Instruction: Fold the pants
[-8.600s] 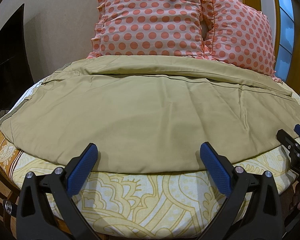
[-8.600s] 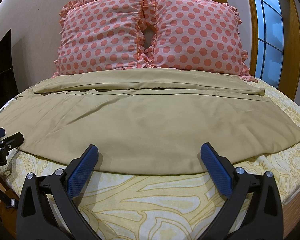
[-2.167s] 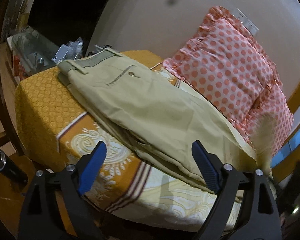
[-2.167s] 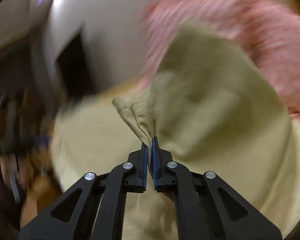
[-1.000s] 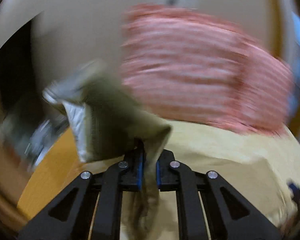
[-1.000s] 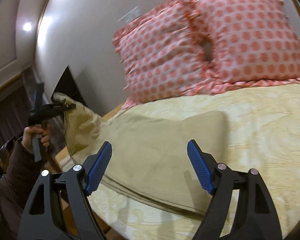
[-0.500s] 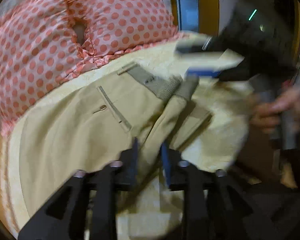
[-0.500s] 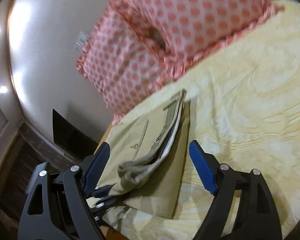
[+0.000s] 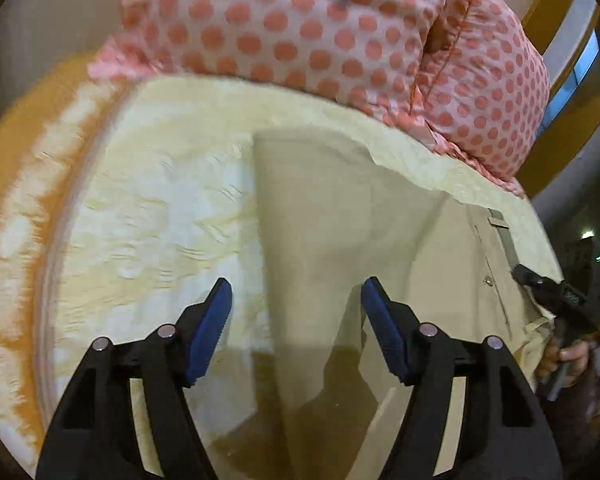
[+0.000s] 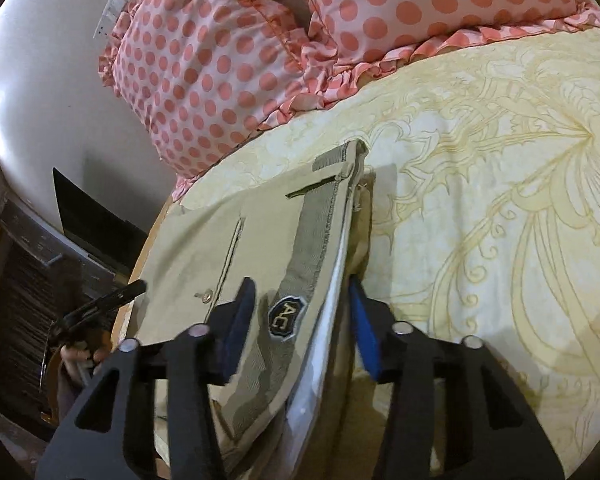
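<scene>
The khaki pants (image 9: 360,216) lie folded into a compact stack on the yellow patterned bed sheet (image 9: 160,200). My left gripper (image 9: 296,328) is open and empty above the stack's left folded edge. My right gripper (image 10: 302,322) is open, its blue pads either side of the waistband (image 10: 312,240) with the dark AC badge (image 10: 286,316); the waistband's near end sits raised between the pads. The back pocket button (image 10: 207,296) faces up. The right gripper also shows at the right edge of the left wrist view (image 9: 548,288), the left one at the left of the right wrist view (image 10: 100,308).
Two pink polka-dot pillows (image 9: 320,28) stand against the wall behind the pants, also in the right wrist view (image 10: 228,52). The bed's orange border (image 9: 16,152) curves on the left. A dark cabinet (image 10: 88,224) stands beside the bed. A window frame (image 9: 560,92) is at the right.
My left gripper has let go of the waistband end, opened and swung left over the stack's folded edge. My right gripper has moved in close over the waistband.
</scene>
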